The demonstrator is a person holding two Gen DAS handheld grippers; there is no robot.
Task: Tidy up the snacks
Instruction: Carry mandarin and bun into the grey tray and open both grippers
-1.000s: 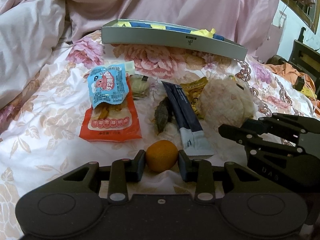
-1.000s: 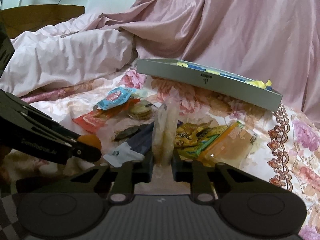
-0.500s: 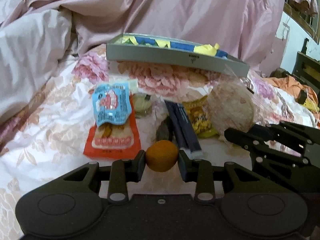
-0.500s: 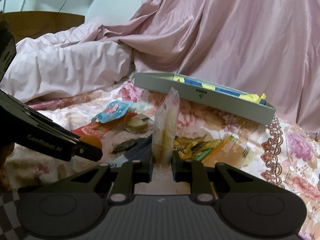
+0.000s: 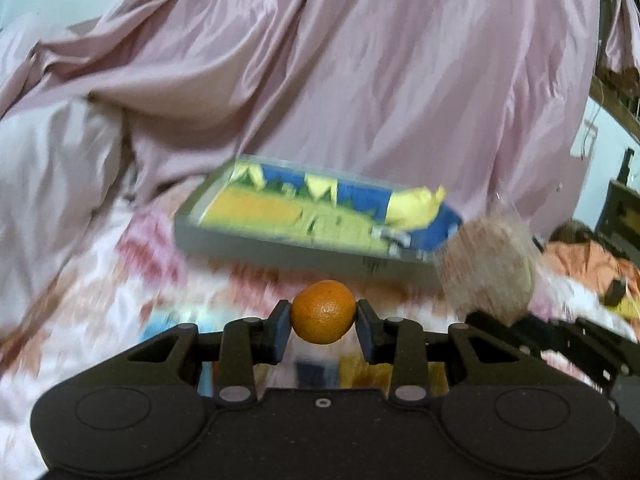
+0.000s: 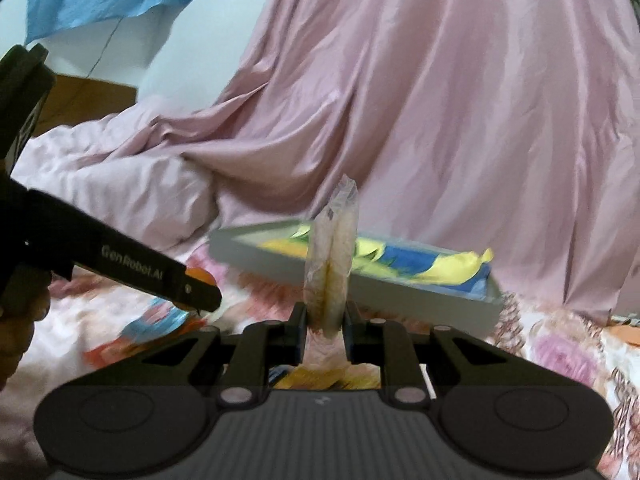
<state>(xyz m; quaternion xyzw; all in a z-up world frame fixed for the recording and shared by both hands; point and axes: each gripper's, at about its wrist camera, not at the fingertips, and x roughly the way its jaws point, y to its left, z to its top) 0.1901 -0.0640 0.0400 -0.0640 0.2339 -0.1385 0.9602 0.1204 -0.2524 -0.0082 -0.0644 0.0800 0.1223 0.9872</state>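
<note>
A: Left tongs (image 5: 323, 322)?

B: Clamped on a small orange (image 5: 323, 312), one pad on each side, fruit held up off the bed (image 5: 80, 320). Pic is blurry w/ motion.

A: Right tongs (image 6: 325, 326)?

B: Squeezed tight on a clear bag of round crackers (image 6: 331, 264). Bag stands upright on edge betw. the pads, top pointing up. In the left view the same bag shows at the right edge, above the other tool's black fingers.

A: Tray?

B: Grey tray (image 6: 360, 292) lies on the flowered bedsheet, just beyond both tongs, in front of the pink blanket (image 6: 440, 120). Inside it: blue and yellow packets (image 6: 440, 262), too smeared to read.

A: Anything else on the bed?

B: Blue-and-red snack pack (image 6: 160, 326) lower left in the right view, below the tip of the left tool. More wrappers near the tongs, yellow and dark, can't tell which ones. Orange cloth (image 5: 588, 264) far right in the left view.
</note>
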